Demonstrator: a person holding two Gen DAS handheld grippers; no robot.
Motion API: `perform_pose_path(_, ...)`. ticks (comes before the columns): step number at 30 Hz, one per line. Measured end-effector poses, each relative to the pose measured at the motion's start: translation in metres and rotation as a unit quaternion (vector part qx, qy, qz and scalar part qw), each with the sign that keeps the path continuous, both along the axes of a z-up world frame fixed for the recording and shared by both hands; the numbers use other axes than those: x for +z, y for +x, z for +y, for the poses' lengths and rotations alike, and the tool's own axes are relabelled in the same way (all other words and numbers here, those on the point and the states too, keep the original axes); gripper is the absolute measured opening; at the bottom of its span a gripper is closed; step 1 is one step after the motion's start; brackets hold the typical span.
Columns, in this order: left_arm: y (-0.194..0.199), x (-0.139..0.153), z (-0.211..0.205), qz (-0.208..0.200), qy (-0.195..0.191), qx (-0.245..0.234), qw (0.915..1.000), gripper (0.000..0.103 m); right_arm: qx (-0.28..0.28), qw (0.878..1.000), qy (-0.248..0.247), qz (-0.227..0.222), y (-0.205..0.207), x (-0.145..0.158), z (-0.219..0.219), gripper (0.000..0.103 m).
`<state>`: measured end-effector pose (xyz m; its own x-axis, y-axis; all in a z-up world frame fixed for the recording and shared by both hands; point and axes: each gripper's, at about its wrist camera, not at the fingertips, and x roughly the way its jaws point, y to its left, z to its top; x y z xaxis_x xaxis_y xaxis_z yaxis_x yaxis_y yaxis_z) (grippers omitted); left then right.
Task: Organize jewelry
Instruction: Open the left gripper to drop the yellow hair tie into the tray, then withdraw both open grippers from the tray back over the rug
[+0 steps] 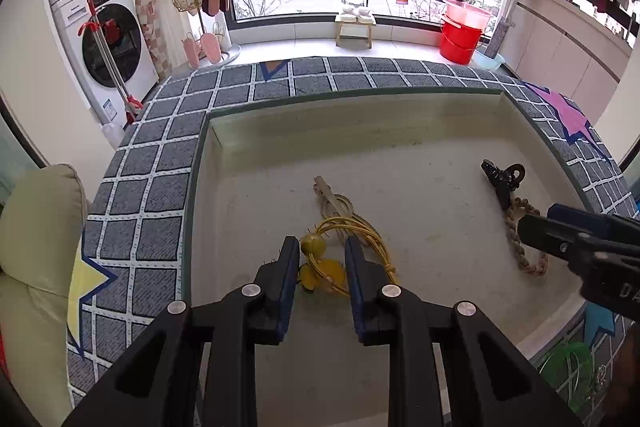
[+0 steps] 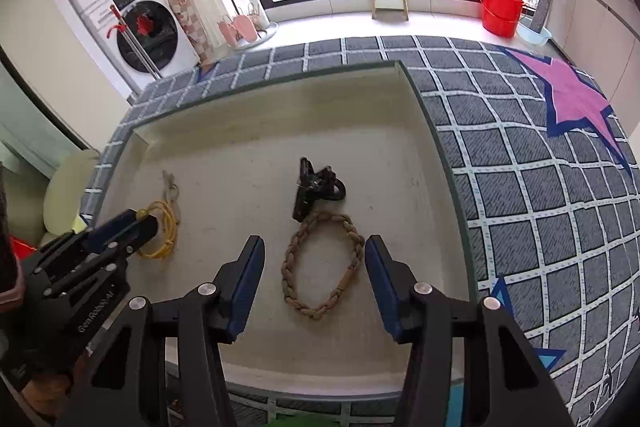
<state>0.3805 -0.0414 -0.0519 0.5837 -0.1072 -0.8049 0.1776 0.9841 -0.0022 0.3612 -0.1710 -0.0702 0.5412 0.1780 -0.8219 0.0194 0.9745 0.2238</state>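
A shallow cream tray (image 1: 400, 115) (image 2: 256, 107) lies on a grey grid mat. In it are a yellow hair tie with two yellow balls (image 1: 320, 259) (image 2: 166, 231), a beige clip (image 1: 326, 189) (image 2: 170, 183), a black claw clip (image 1: 502, 177) (image 2: 316, 187) and a brown braided loop (image 1: 524, 239) (image 2: 320, 267). My left gripper (image 1: 322, 251) (image 2: 140, 223) is open, its fingers either side of the yellow balls. My right gripper (image 2: 314, 251) (image 1: 528, 227) is open, its fingers astride the braided loop, just above it.
The grid mat (image 1: 152, 163) (image 2: 540, 187) with star prints surrounds the tray. A cream cushion (image 1: 36, 227) lies left. Beyond are stacked washing machines (image 1: 104, 39), a slipper rack (image 1: 204, 27), a small stool (image 1: 356, 27), red buckets (image 1: 462, 31) and the window.
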Motion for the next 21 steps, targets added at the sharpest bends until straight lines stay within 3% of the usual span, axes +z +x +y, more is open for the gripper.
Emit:
perform_pose_path(5,-0.003,0.006,-0.001,-0.009,0.003,-0.001,1.0000,0.038,-0.008,1.000,0.017,-0.019,-0.005,0.013,-0.005,0.065)
perform_pose_path(6,-0.004,0.006,-0.002,-0.010,0.004,-0.001,0.9999,0.048,-0.010,1.000,0.018,-0.023,-0.006,0.016,-0.006,0.065)
perform_pose_path(7,-0.004,0.008,-0.002,-0.012,0.005,0.000,0.9999,0.080,-0.011,0.999,0.019,-0.026,-0.007,0.018,-0.005,0.065)
perform_pose_path(8,-0.006,0.011,-0.001,-0.021,0.003,0.006,0.9997,0.092,-0.011,0.999,0.020,-0.030,-0.008,0.022,-0.006,0.065)
perform_pose_path(9,-0.008,0.014,-0.001,-0.034,0.002,0.010,0.9994,0.097,-0.012,0.999,0.021,-0.032,-0.009,0.025,-0.007,0.065)
perform_pose_path(17,-0.015,0.040,0.004,-0.054,-0.003,0.009,0.9985,0.097,-0.020,0.998,0.038,-0.037,-0.017,0.036,-0.013,0.066)
perform_pose_path(18,-0.016,0.042,0.005,-0.054,-0.005,0.011,0.9984,0.103,-0.020,0.998,0.042,-0.037,-0.018,0.037,-0.013,0.070)
perform_pose_path(21,-0.025,0.051,0.011,-0.064,-0.009,0.017,0.9977,0.103,-0.016,0.998,0.048,-0.044,-0.025,0.043,-0.011,0.075)
